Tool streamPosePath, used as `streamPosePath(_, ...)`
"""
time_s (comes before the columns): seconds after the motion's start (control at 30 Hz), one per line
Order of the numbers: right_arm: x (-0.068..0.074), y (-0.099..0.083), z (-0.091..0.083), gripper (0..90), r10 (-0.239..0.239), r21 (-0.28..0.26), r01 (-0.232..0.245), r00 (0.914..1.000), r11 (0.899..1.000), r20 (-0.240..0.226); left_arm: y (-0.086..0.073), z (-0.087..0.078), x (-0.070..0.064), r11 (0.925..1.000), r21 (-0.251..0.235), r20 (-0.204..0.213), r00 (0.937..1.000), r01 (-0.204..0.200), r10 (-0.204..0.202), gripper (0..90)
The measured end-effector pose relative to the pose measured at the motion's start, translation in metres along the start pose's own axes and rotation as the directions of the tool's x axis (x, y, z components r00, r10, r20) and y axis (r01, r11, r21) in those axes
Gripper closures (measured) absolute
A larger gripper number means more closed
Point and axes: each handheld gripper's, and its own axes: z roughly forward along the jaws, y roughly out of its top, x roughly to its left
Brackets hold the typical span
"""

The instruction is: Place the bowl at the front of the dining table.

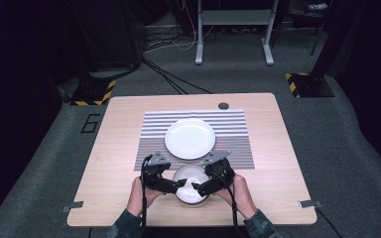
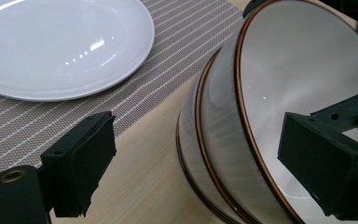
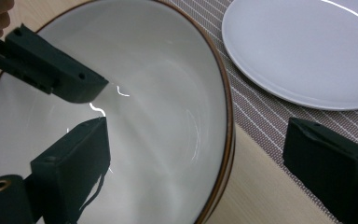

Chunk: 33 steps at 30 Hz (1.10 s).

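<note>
While the stacked bowls (image 1: 190,184) rest at the table's (image 1: 278,148) 6 o'clock edge, left gripper (image 1: 172,185) and right gripper (image 1: 202,187) straddle opposite rims unclosed; glazed ware is likely slippery, rigid, breakable, so grip rims squarely.

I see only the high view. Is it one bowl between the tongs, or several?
Observer: Several. The left gripper view shows a stack of bowls, with at least two brown rims nested.
Operator: Do the left tongs grip it?
Observer: Not yet. The left tongs are open, one jaw inside the rim and one outside.
Operator: And the right ones?
Observer: The right tongs straddle the rim too, open, with the outer jaw on the side of the white plate.
</note>
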Motion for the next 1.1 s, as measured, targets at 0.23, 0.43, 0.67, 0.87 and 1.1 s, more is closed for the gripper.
streamPosePath(0.23, 0.003, -0.002, 0.007, 8.2, 0.008, 0.033, -0.008, 0.9999, 0.999, -0.008, -0.001, 0.008, -0.002, 0.9992, 0.035, 0.013, 0.9997, -0.022, 0.021, 12.8)
streamPosePath(0.43, 0.003, -0.004, 0.007, 35.7, 0.001, 0.031, 0.0, 1.0, 1.0, -0.007, -0.001, 0.007, -0.004, 0.9988, 0.035, 0.018, 0.9993, -0.035, 0.034, 23.3)
streamPosePath(0.67, 0.0, -0.004, 0.004, 55.1, 0.003, 0.037, -0.004, 0.9997, 0.999, 0.023, 0.002, 0.004, -0.008, 0.9979, 0.035, 0.016, 0.9984, -0.055, 0.055, 44.5)
streamPosePath(0.87, -0.001, -0.003, 0.0, 65.6, 0.009, 0.014, -0.01, 0.9985, 1.0, 0.055, 0.005, -0.001, -0.014, 0.9963, 0.023, -0.05, 0.9952, -0.083, 0.084, 59.4)
streamPosePath(1.1, 0.006, 0.002, -0.007, 76.0, -0.023, -0.03, 0.027, 0.9913, 0.999, 0.13, 0.007, -0.004, -0.021, 0.9903, 0.009, -0.133, 0.9813, -0.139, 0.139, 72.3)
